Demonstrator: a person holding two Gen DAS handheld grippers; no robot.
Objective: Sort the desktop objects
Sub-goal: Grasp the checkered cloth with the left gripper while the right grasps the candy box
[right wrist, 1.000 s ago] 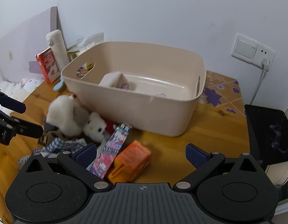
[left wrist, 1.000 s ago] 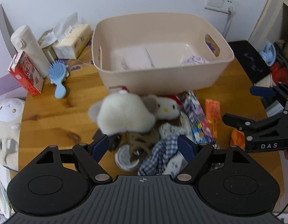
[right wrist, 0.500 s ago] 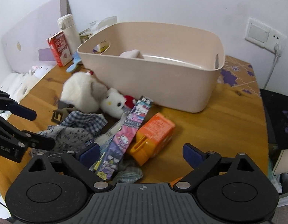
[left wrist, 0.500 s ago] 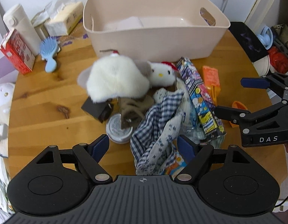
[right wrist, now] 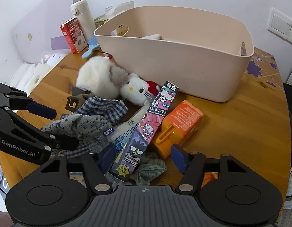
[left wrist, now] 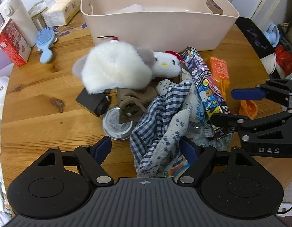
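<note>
- The left tongs point(left wrist: 145, 147) stand wide apart at the lower middle of the left wrist view, with the checked cloth point(left wrist: 161, 113) lying between the blue pads point(left wrist: 102, 145); neither pad presses on it.
- The right tongs point(right wrist: 144, 156) have just been closing but are not clamped: the cartoon-printed long box point(right wrist: 146, 130) runs between their pads at the lower middle of the right wrist view, its lower end just beside the left pad, while the right pad stands clear of it.
- In the left wrist view the right tongs reach in from the right edge, over the lower end of the long box.
- The orange case point(right wrist: 181, 122) lies just right of the long box, right next to the right pad.
- One beige bin point(left wrist: 157, 22) stands at the top centre on the tabletop point(left wrist: 36, 98), with something pale inside.
- Two plush toys lie in front of the bin: one big white fluffy plush point(left wrist: 115, 70) and one small white cat plush point(left wrist: 165, 65) touching its right side.
- One round metal tin point(left wrist: 116, 122), one dark box point(left wrist: 92, 103) and one brown strap point(left wrist: 130, 99) lie under and beside the fluffy plush.
- At the upper left: one blue hairbrush point(left wrist: 44, 41), one red carton point(left wrist: 10, 43), one white flask point(left wrist: 17, 17), one tissue pack point(left wrist: 59, 13).
</note>
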